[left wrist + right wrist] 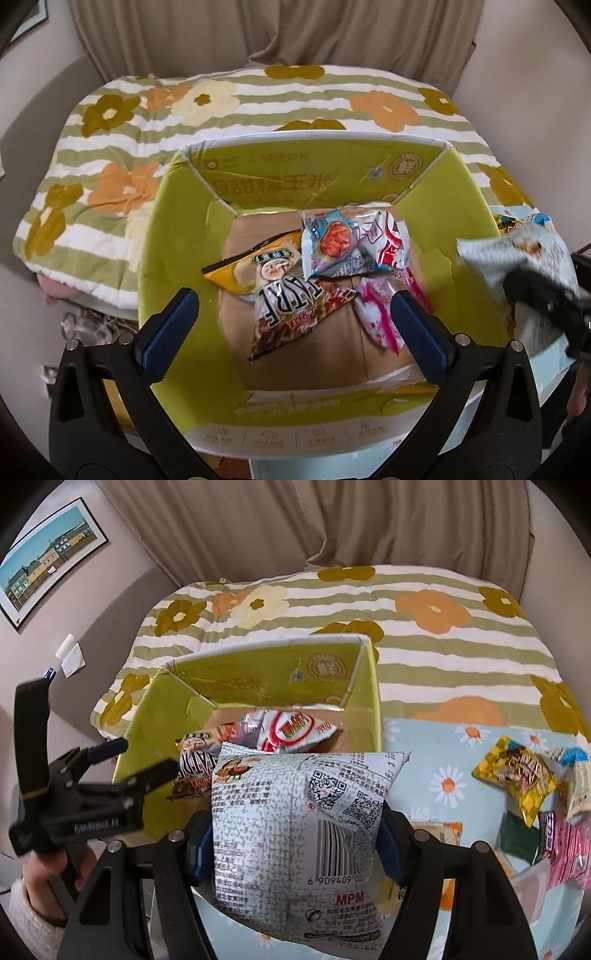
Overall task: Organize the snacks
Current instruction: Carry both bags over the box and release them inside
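Nearest, right gripper (pixel 295 834): blue-padded jaws clamped on both sides of a grey-and-white speckled snack bag (pixel 295 845), barcode and QR codes facing the camera, the bag held upright just short of the box. Left gripper (pixel 291 325): jaws spread wide with nothing between them, poised over the open box; in the right wrist view it shows at the left edge, gripped by a hand (pixel 44 871) in a fluffy white sleeve (pixel 26 915). Box: yellow-green cardboard carton (pixel 166 229), flaps raised, brown floor, printed inner wall at the far side. Contents, lying loose and overlapping on the floor: a dark packet with zebra-striped lettering (pixel 291 314), a yellow packet with a cartoon face (pixel 258 269), a pale blue packet with a red picture (pixel 332 247), a red-and-white packet (pixel 391 243), a pink-and-white packet (pixel 376 314). Surface to the right of the carton: a light blue tablecloth with daisy print (pixel 443 775), carrying more snacks well apart from the carton, among them a yellow packet (pixel 517 779), a dark green packet (pixel 517 834) and a pink packet (pixel 565 849). Beyond: a quilt (pixel 424 653) striped green and white with orange, ochre and cream flowers, the carton's far side against it. Farthest: beige curtains (pixel 258 528), a beige wall, a framed picture of coloured houses (pixel 51 557) at upper left.
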The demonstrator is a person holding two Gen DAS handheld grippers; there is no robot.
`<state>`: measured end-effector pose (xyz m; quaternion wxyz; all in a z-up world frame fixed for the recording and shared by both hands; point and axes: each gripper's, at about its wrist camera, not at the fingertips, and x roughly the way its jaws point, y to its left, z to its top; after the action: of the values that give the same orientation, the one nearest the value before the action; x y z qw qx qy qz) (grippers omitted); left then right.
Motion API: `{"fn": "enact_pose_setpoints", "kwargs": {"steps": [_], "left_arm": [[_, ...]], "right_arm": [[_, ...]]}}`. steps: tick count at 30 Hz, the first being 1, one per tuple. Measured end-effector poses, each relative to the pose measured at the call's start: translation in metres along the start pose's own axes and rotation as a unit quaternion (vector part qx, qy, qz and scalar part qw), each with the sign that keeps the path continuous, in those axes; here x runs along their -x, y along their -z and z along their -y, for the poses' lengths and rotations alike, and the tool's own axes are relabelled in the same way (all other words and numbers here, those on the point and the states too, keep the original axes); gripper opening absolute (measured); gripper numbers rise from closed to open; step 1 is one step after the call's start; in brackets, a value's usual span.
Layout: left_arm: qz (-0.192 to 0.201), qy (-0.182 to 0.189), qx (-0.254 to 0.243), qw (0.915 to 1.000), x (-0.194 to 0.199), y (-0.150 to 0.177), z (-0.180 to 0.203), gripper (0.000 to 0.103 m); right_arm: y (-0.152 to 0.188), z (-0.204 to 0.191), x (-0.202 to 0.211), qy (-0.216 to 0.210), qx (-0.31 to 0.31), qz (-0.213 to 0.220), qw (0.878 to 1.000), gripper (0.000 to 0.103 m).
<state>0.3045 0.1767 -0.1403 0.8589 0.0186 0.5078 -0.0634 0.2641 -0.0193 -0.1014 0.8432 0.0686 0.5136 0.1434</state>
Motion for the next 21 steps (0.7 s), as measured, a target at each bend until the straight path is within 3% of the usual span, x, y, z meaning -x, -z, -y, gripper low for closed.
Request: {"fn": "enact_pose_setpoints", "kwargs": {"steps": [7, 9, 11, 21], "left_arm": [[0.005, -0.003, 0.018, 0.9998, 0.015, 0.012, -0.011, 0.103], [0.008, -0.005, 0.026, 0.9996, 0.02, 0.014, -0.015, 0.103], [0.012, -0.005, 0.032, 0.9994, 0.024, 0.017, -0.018, 0.103], [0.018, -0.001, 0.058, 0.9981, 0.036, 0.031, -0.028, 0.103]], "right_arm": [[-0.004, -0.016, -0.008, -0.009, 0.017, -0.004, 1.0, 0.07], [-0.001, -0.019, -0.012, -0.014, 0.019, -0.006, 1.0, 0.079], [0.002, -0.021, -0.013, -0.014, 0.025, -0.003, 1.0, 0.097], [0.017, -0.02, -0.002, -0.011, 0.022, 0.011, 1.0, 0.097]]}}
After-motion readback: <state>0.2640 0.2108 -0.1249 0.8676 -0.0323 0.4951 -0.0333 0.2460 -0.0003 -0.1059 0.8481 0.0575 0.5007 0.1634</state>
